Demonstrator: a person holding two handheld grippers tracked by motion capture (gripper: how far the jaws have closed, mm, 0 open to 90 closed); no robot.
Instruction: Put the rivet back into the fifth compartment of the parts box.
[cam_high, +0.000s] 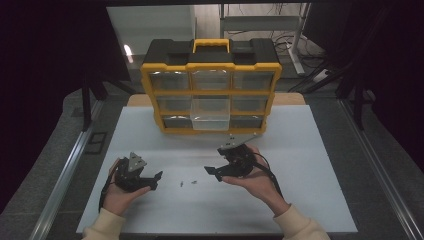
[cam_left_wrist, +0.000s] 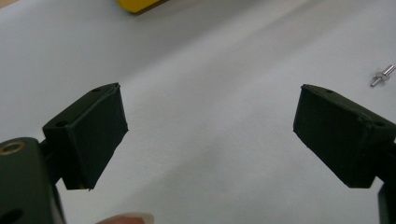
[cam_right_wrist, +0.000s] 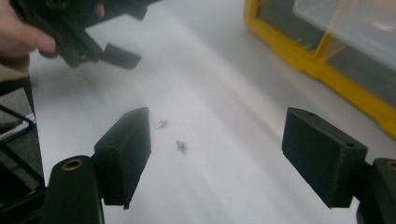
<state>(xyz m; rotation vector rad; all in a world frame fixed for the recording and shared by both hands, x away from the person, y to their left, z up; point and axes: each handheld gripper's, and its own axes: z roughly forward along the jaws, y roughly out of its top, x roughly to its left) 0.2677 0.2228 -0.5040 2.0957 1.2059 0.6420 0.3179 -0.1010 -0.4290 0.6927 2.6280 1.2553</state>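
White tabletop fills the middle, with a yellow drawer box at the back. On the left, the left claw rests with its jaws wide apart, holding nothing. Two tiny screws lie between the claws. The right claw, also wide apart and empty, should come down slowly, straddle one screw, then pinch gently.

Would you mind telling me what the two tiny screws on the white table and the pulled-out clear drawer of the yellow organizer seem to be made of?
The two small silvery screws look like bare metal, glinting brightly. The clear pulled-out drawer appears to be transparent glossy plastic: the table shows through it. The yellow-and-black organizer frame looks like moulded plastic, probably.
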